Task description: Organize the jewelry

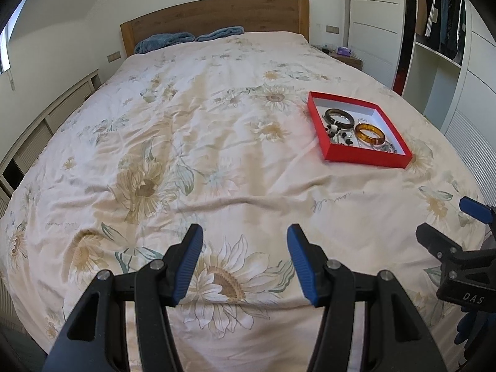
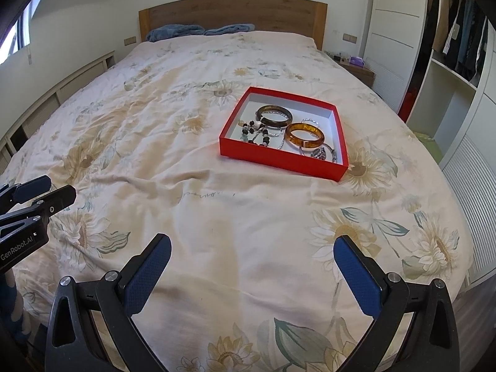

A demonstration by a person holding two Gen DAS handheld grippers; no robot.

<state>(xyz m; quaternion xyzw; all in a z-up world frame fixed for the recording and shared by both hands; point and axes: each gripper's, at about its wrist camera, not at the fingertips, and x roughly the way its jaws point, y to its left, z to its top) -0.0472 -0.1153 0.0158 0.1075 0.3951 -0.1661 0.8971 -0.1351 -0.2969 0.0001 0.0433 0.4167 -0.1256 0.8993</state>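
Two grippers up, both empty. Left gripper sits at bottom centre of the left wrist view, jaws apart by a moderate gap, nothing between the blue pads. Right gripper at bottom centre of the right wrist view, jaws spread wider, also holding nothing. Each shows in the other's view: right one at the right edge of the left view, left one at the left edge of the right view.

Both hover over the bedspread, cream with sunflower print, wrinkled. Neither touches the cloth as far as the frames show.

Red tray lies flat on the bedspread, centre-right of the right view, upper right of the left view, well apart from both grippers. White inside. Contents:
- dark bangle toward the far left of the tray
- amber bangle nearer and to the right, just beside the dark one
- bead string, black and white beads, at the left, overlapping the dark bangle's near edge
- silver pieces in the near right corner, too small to tell apart

Headboard, wood, top centre, blue pillows just under it. Open wardrobe with hanging clothes at upper right.
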